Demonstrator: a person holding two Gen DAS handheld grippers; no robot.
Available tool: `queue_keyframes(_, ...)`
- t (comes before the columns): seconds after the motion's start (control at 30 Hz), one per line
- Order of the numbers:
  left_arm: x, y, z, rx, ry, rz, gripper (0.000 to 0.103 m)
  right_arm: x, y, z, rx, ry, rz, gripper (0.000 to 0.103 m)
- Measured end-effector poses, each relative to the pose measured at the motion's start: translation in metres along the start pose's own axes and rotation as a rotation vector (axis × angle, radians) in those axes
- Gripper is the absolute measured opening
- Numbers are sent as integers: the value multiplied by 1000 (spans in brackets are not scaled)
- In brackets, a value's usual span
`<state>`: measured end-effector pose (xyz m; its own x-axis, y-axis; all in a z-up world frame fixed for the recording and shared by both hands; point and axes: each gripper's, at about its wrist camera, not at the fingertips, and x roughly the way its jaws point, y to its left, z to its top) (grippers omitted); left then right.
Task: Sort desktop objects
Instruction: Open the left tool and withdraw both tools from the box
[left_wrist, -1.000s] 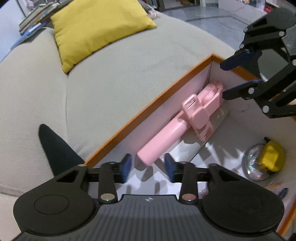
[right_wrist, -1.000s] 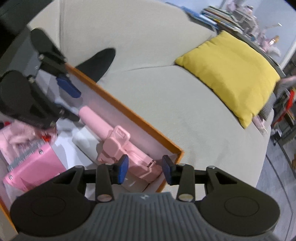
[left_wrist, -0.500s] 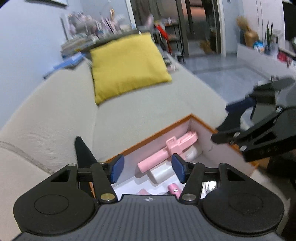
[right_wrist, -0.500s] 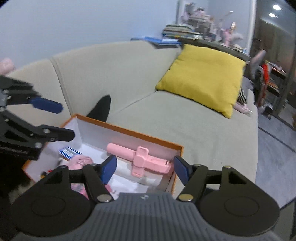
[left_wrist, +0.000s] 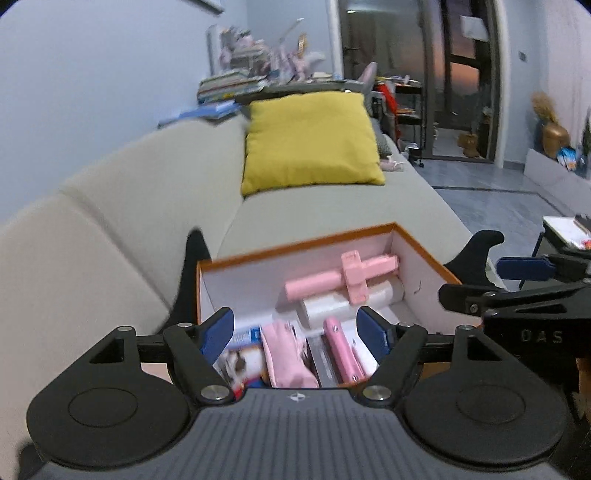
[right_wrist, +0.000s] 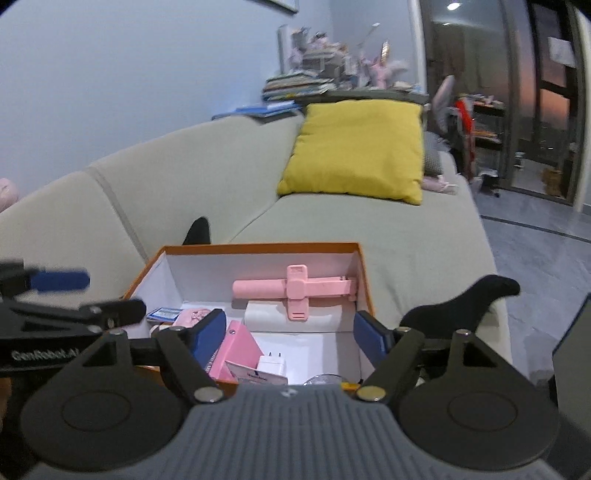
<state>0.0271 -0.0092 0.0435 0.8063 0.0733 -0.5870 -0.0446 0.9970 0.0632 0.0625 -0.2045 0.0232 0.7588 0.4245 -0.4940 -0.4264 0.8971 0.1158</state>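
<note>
An orange-rimmed white box (left_wrist: 295, 245) (right_wrist: 258, 245) stands on the sofa. A pink selfie stick (left_wrist: 343, 280) (right_wrist: 295, 290) lies along its far wall, resting on a white roll (left_wrist: 347, 306) (right_wrist: 266, 314). Nearer in the box lie a pink pouch (left_wrist: 288, 362), a flat pink item (left_wrist: 341, 354) (right_wrist: 236, 350) and a white charger (right_wrist: 271, 363). My left gripper (left_wrist: 297, 328) hangs above the box's near side, its jaws opening, with nothing between them. My right gripper (right_wrist: 290, 332) hovers likewise, jaws opening and empty. Each gripper shows at the edge of the other's view.
The beige sofa (left_wrist: 110, 229) carries a yellow cushion (left_wrist: 310, 140) (right_wrist: 354, 155) beyond the box. A black pointed thing (left_wrist: 192, 258) sticks up behind the box's left corner, another black shape (right_wrist: 469, 299) to its right. Stacked books (right_wrist: 295, 86) sit behind the sofa; grey floor (left_wrist: 498, 199) lies right.
Both grippers have drawn back and up from the box and rolled level, and their jaws have spread wide. The pink selfie stick stays lying against the box's far wall.
</note>
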Motion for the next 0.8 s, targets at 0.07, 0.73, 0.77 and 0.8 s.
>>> queue_keyframes(0.07, 6, 5, -8, -49, 6, 10, 88, 2, 2, -7, 14, -8, 14, 78)
queue_keyframes(0.73, 48, 5, -41, -110, 55, 52, 89, 48, 5, -46, -11, 22, -34, 78)
queue_keyframes(0.77, 51, 5, -44, -106, 64, 57, 89, 50, 7, -47, -29, 21, -41, 78)
queue_keyframes(0.8, 53, 5, -45, -105, 63, 63, 89, 51, 9, -49, -50, 20, -48, 78)
